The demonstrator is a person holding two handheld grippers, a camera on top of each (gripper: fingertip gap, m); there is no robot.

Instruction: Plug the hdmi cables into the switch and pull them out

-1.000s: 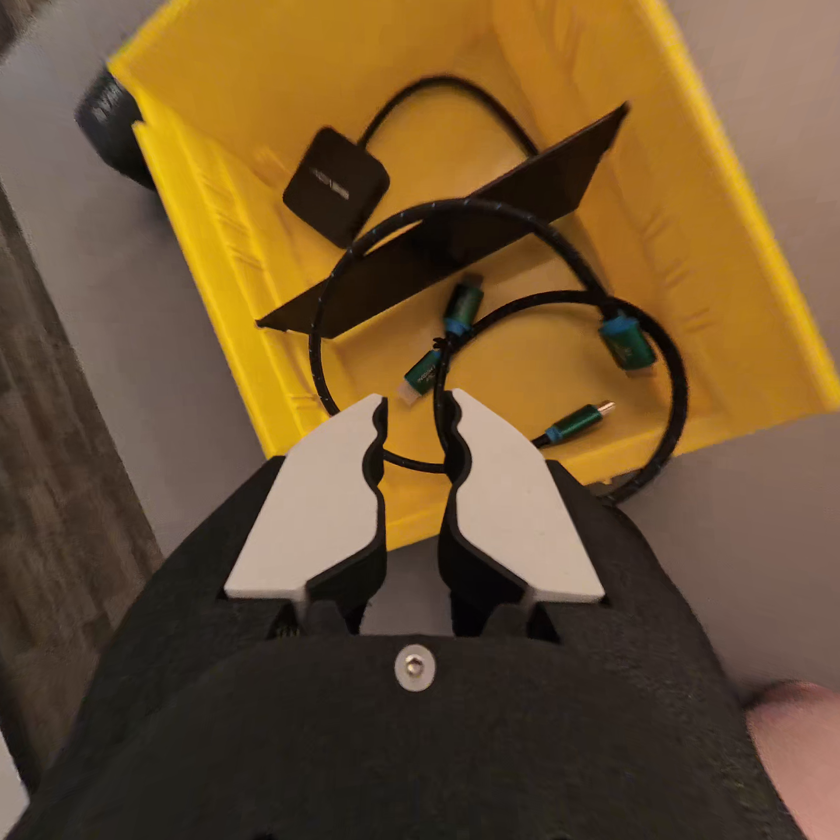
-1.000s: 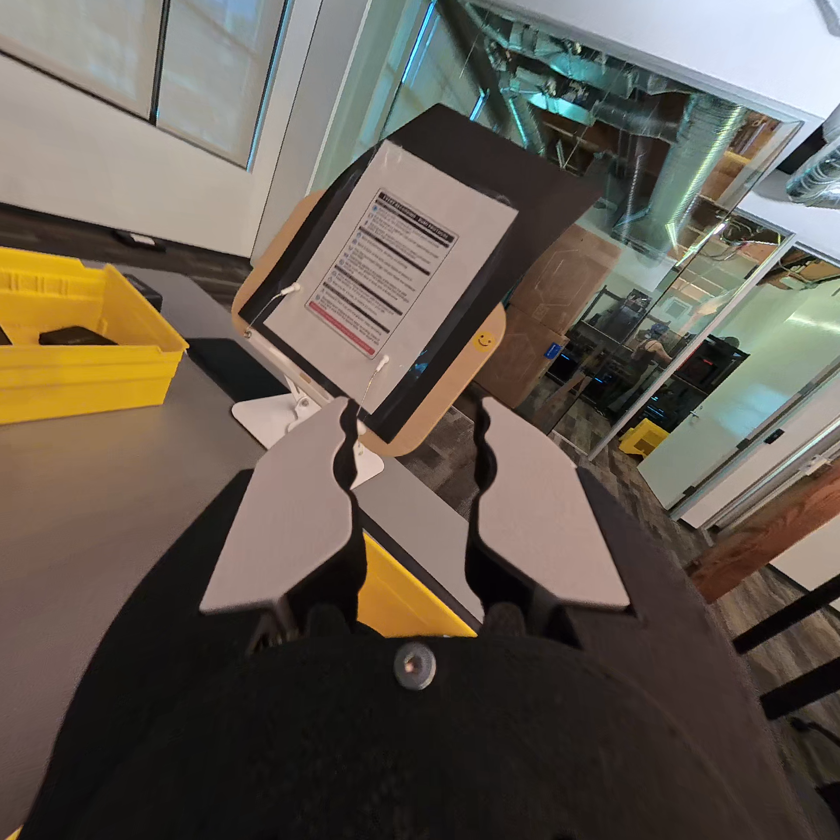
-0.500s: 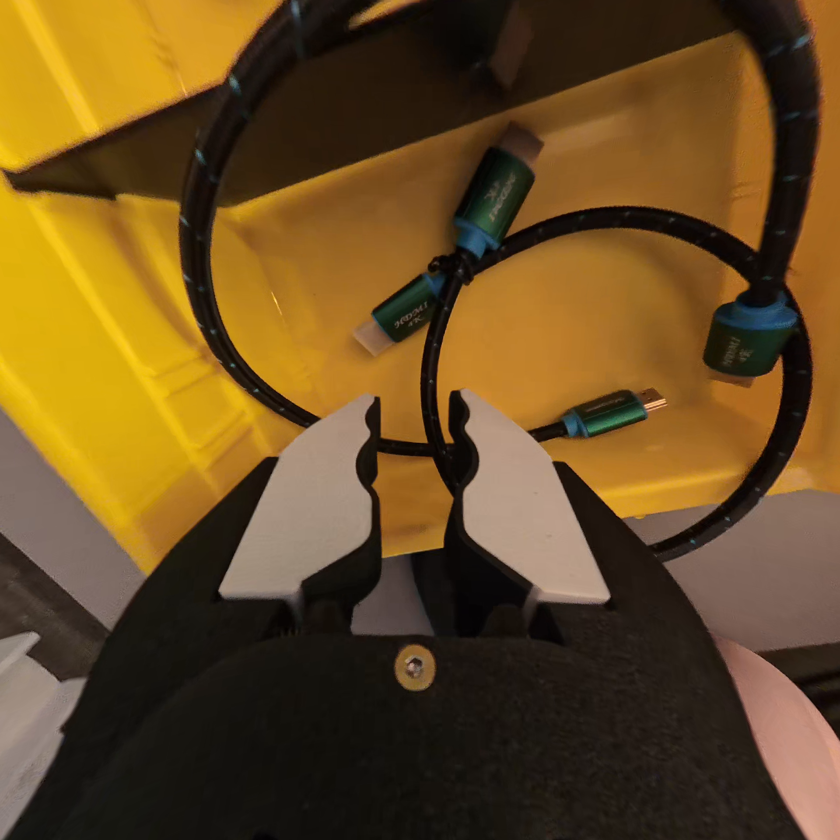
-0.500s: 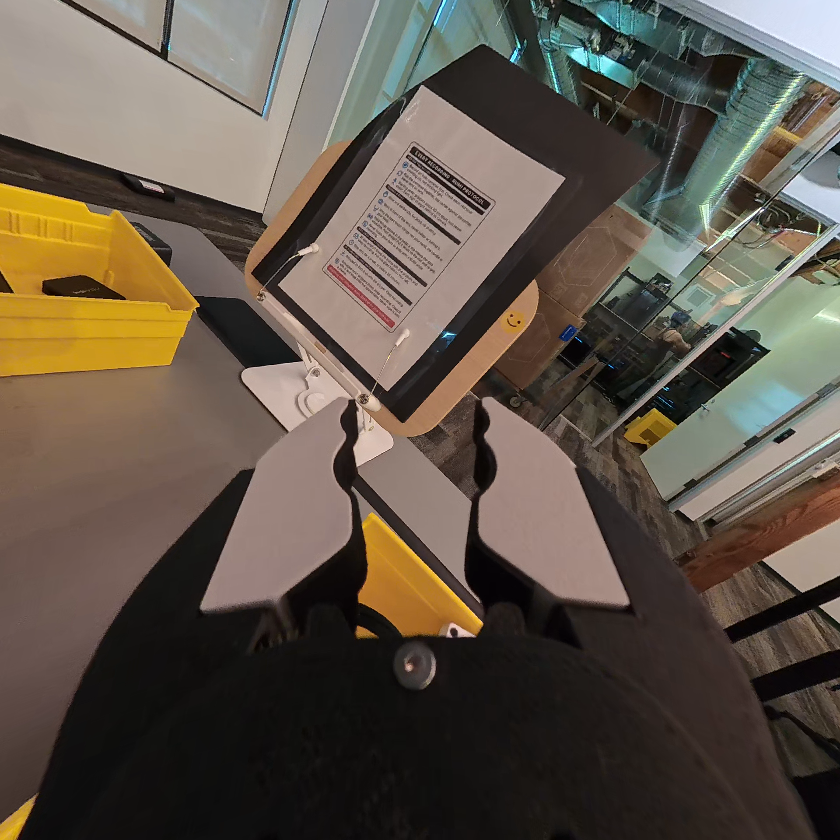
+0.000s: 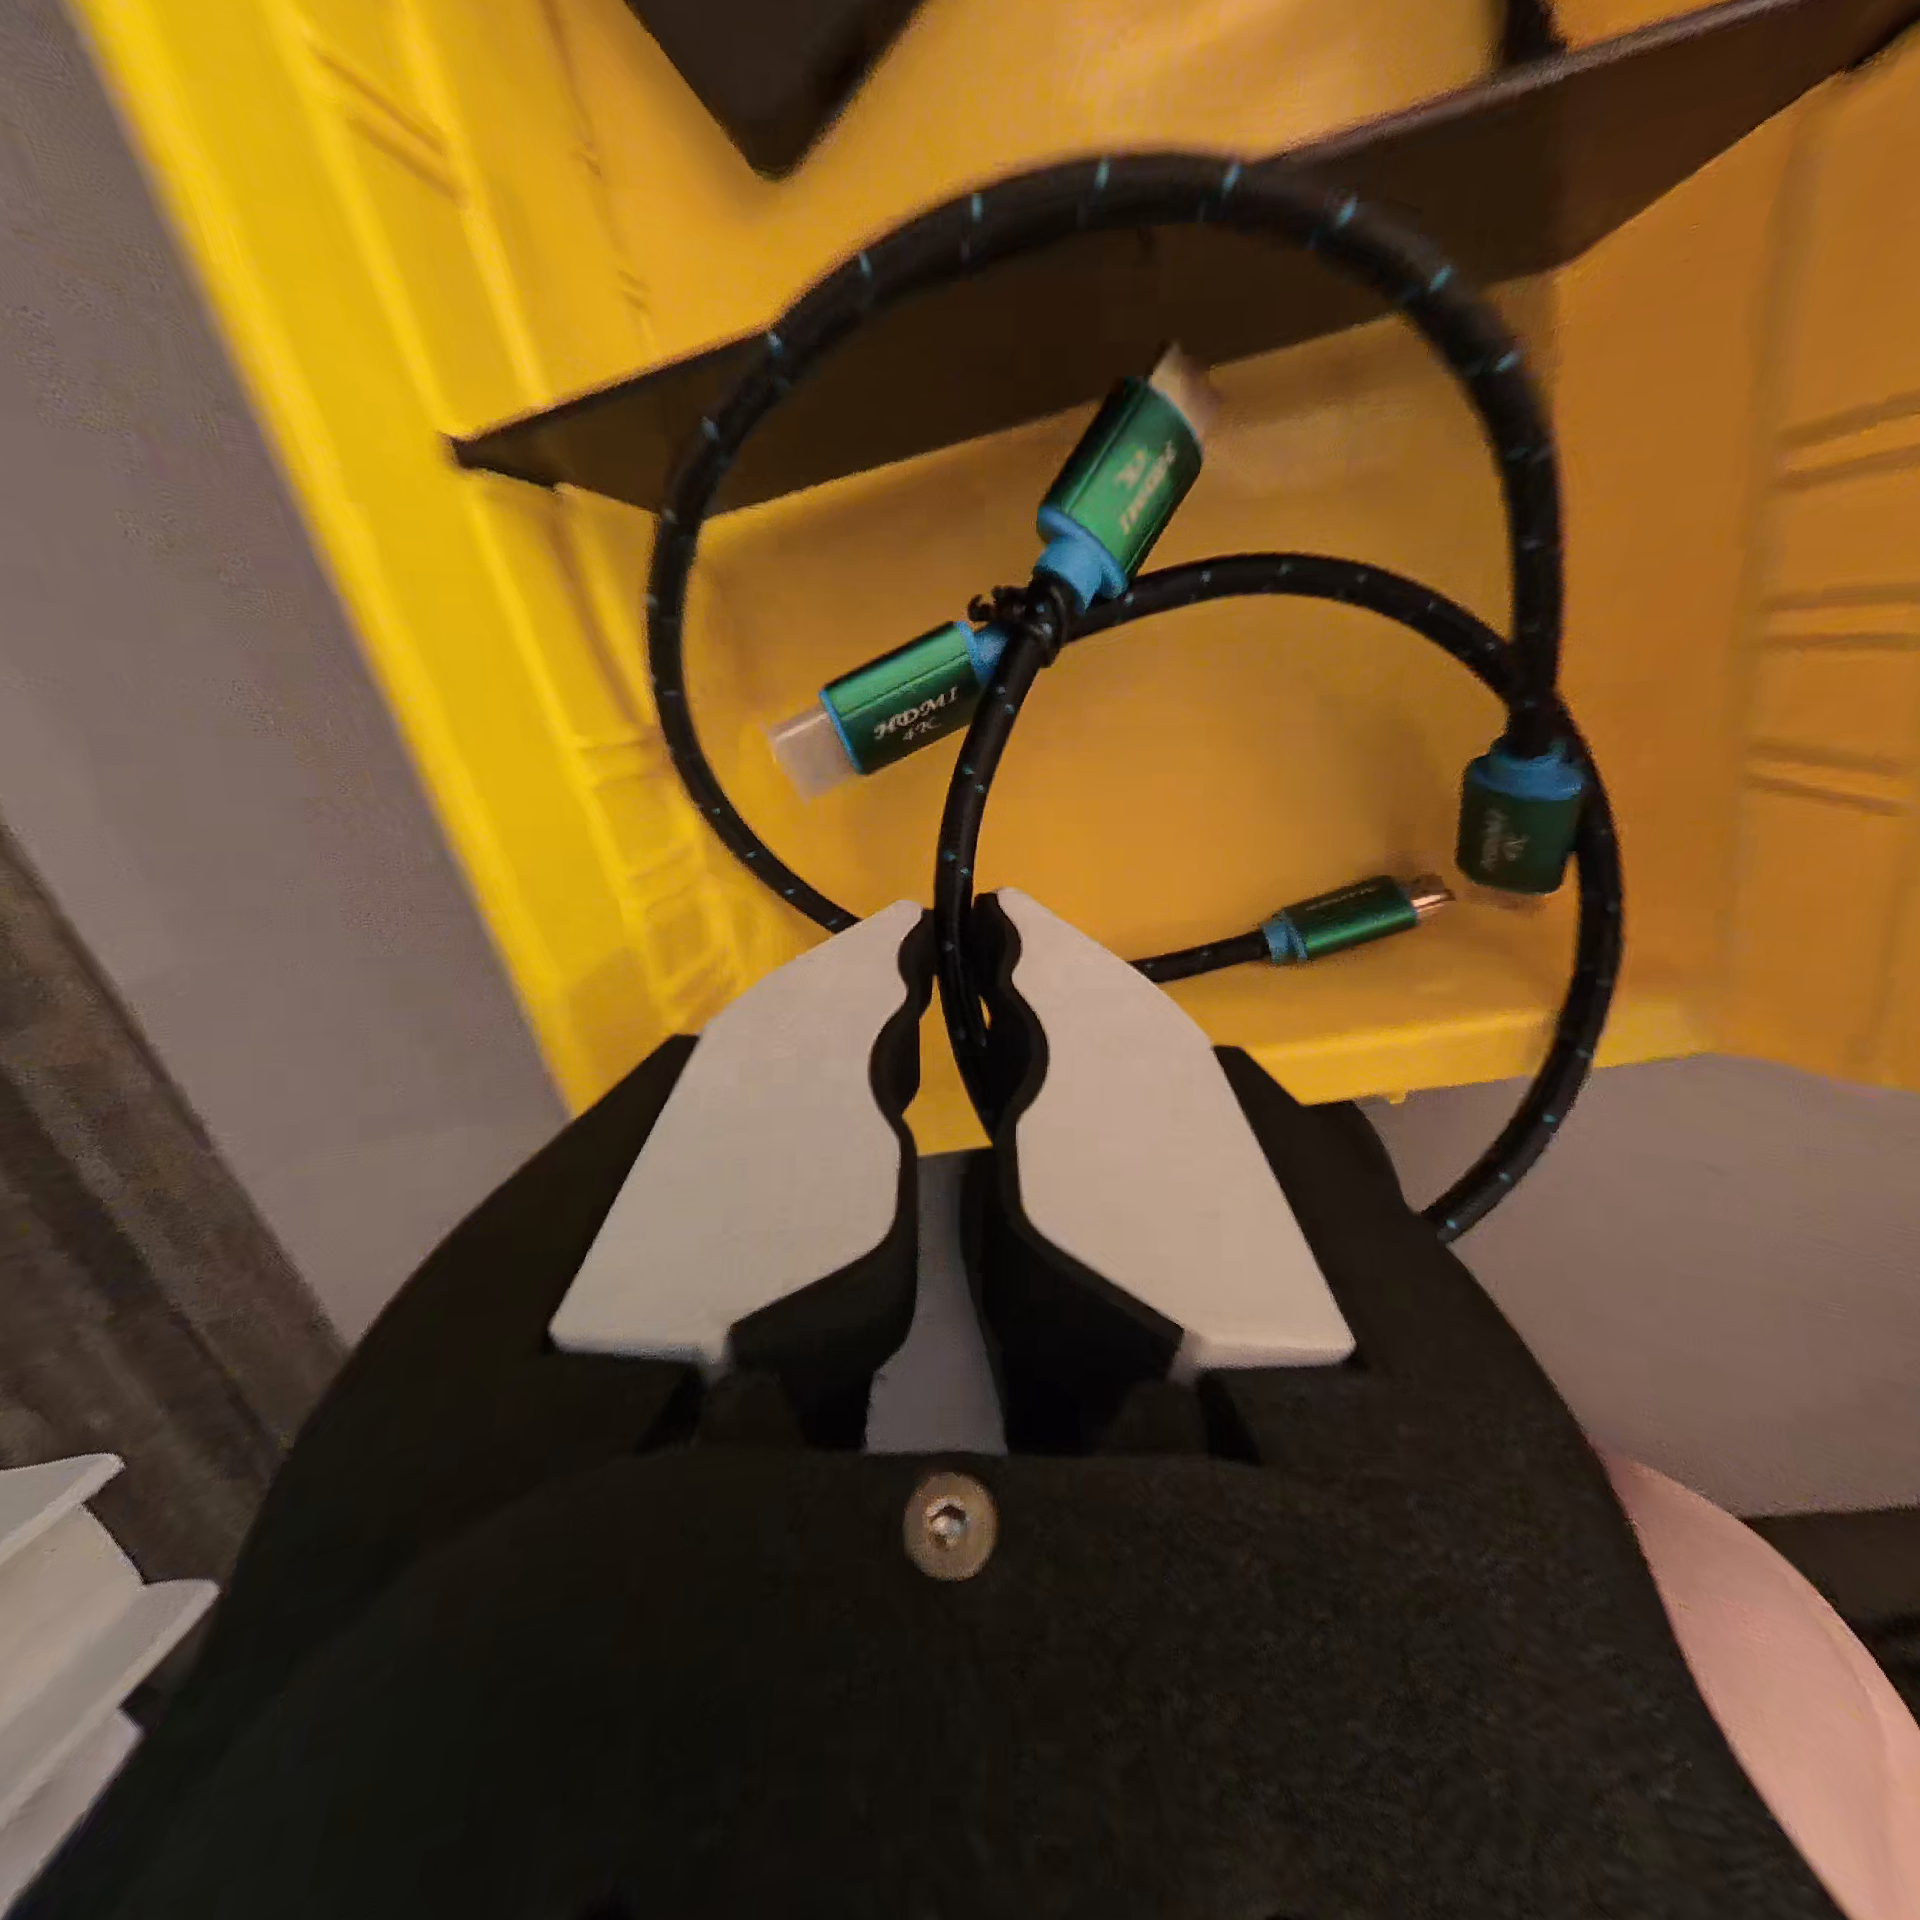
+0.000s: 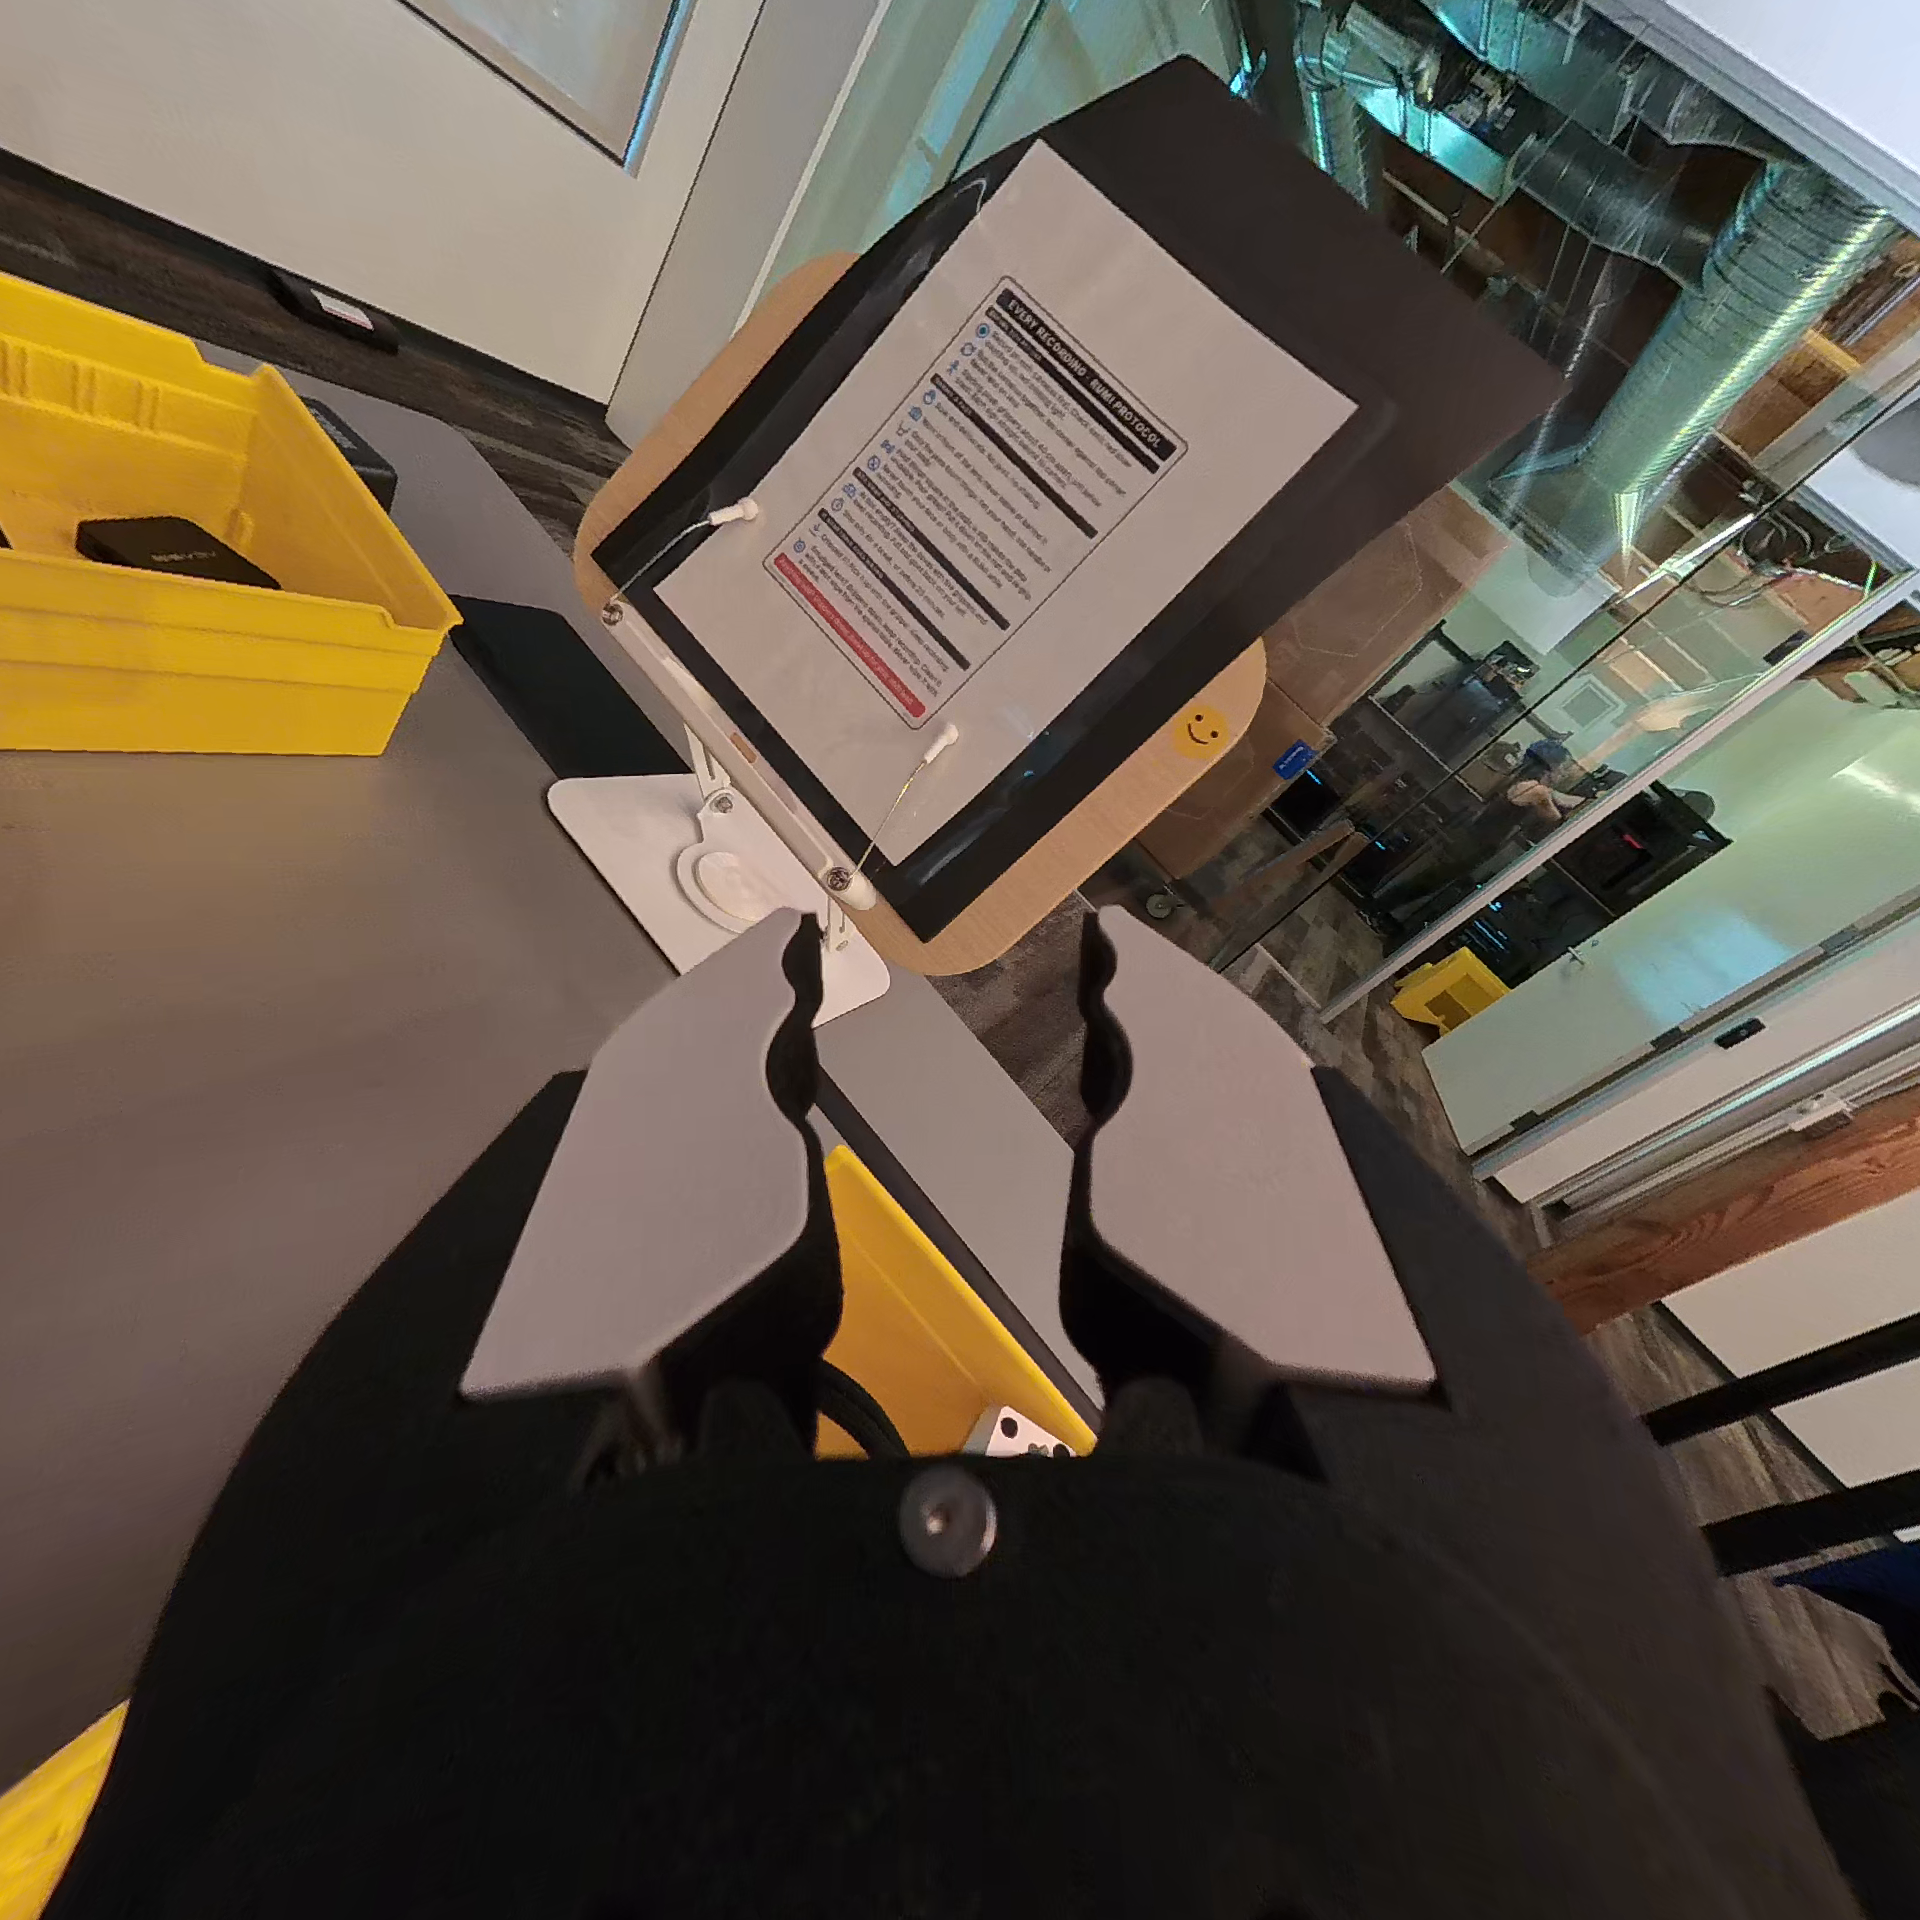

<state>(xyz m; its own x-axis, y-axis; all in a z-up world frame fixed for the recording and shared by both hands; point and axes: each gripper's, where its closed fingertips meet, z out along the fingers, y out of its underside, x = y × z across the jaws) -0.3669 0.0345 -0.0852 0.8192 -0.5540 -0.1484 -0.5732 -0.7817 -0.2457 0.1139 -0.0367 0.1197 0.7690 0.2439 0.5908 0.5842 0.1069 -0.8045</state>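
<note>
At the centre of its view the left gripper pinches a braided black HDMI cable looped over the yellow bin, while the right gripper, fingers spread wide and empty, faces a stand-mounted sheet.

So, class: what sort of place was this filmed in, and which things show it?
Probably an office or lab workspace: glass partition walls, exposed ceiling ducts, and a grey table carrying yellow bins and an instruction sheet on a stand.
</note>
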